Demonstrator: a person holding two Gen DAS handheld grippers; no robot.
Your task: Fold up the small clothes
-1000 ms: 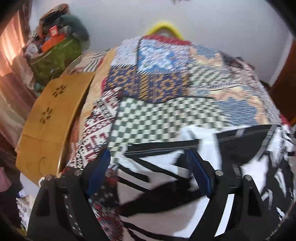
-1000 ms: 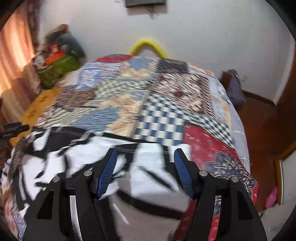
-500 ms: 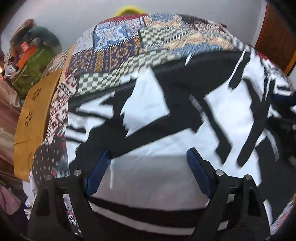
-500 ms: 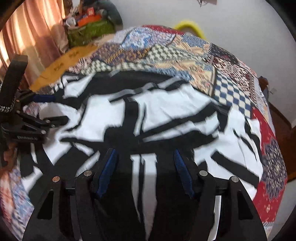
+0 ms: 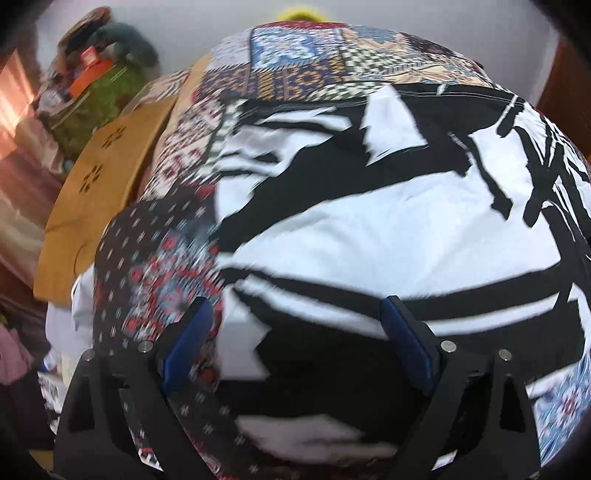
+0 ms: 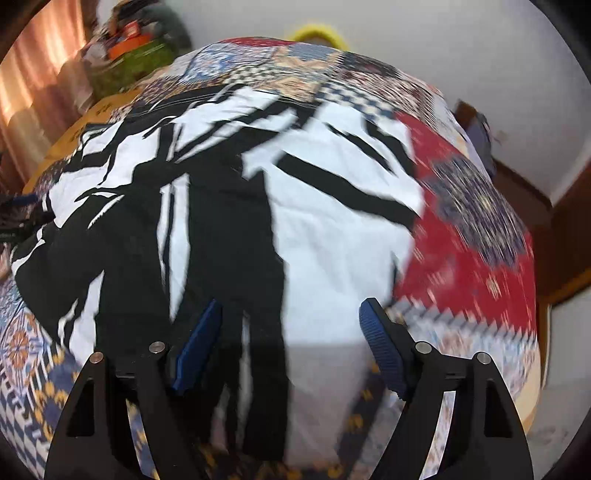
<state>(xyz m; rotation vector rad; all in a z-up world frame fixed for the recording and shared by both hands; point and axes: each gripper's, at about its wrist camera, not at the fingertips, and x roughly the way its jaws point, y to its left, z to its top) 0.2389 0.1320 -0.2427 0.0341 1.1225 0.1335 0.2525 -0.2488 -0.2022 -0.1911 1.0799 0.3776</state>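
Note:
A black-and-white patterned garment (image 5: 369, 229) lies spread flat on the patchwork bedspread (image 5: 295, 70); it also shows in the right wrist view (image 6: 314, 229). My left gripper (image 5: 295, 332) is open and empty, just above the garment's near left part. My right gripper (image 6: 290, 332) is open and empty, just above the garment's near right part, its jaws straddling a black band and white cloth. The left gripper's edge shows faintly at the far left of the right wrist view (image 6: 14, 218).
The bedspread (image 6: 461, 229) covers the whole bed. A wooden board (image 5: 99, 184) leans along the bed's left side. A green bag with clutter (image 5: 92, 96) stands at the back left. A yellow hoop (image 6: 317, 33) is behind the bed. A wooden door (image 6: 569, 229) is at right.
Both grippers have pulled back toward the near edge of the garment and stayed open. The garment, first seen only at its far hem, now lies spread in front of both.

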